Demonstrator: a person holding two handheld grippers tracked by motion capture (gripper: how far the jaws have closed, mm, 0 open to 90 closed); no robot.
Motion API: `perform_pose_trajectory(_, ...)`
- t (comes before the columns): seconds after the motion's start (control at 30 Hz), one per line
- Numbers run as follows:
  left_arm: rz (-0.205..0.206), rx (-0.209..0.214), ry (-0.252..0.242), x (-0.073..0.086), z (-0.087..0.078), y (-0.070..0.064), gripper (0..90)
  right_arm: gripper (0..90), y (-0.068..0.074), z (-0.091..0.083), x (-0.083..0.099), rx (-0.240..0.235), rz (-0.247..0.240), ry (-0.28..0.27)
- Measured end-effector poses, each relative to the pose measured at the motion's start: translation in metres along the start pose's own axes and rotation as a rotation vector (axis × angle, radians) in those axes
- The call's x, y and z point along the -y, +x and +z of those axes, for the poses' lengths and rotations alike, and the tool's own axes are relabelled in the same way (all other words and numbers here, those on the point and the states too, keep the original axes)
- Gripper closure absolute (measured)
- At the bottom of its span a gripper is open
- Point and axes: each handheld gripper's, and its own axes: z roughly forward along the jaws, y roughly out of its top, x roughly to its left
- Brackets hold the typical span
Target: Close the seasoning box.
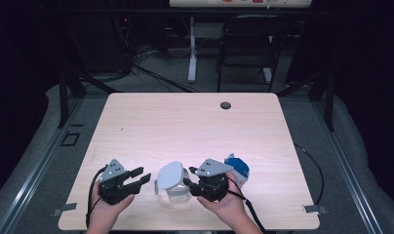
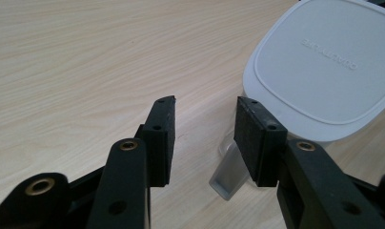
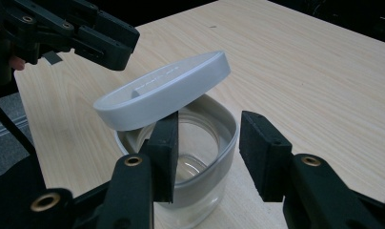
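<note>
A clear plastic container (image 3: 200, 191) stands near the table's front edge, and its white lid (image 3: 167, 88) lies tilted on it, raised on the side nearest my right gripper. My right gripper (image 3: 209, 121) is open astride the container's rim, one jaw inside under the lid and the other outside with a gap to the wall. My left gripper (image 2: 205, 129) is open just short of the lid (image 2: 324, 67), with a clear tab (image 2: 228, 179) hanging below its right jaw. From above, the lid (image 1: 171, 174) sits between the left gripper (image 1: 140, 176) and the right gripper (image 1: 189, 187).
A blue and white object (image 1: 239, 165) lies just behind my right hand. A dark grommet hole (image 1: 226, 105) marks the table's far edge. A black chair (image 1: 248, 44) and a white desk leg (image 1: 192, 48) stand beyond the table.
</note>
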Motion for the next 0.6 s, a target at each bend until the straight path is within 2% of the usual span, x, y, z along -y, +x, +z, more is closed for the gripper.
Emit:
perform_pose_trajectory(0.33, -0.004, -0.006, 0.011, 0.002, -0.003, 0.003, 58.0, 58.2, 0.002, -0.001, -0.007, -0.009, -0.005, -0.017)
perform_pose_trajectory(0.5, -0.012, -0.015, 0.0, 0.005, -0.004, 0.004, 57.7, 58.0, 0.004, 0.0, -0.01, -0.015, -0.006, -0.029)
perform_pose_trajectory(0.6, -0.008, -0.021, 0.015, 0.005, -0.006, 0.004, 57.7, 58.0, 0.005, 0.001, -0.011, -0.02, -0.005, -0.035)
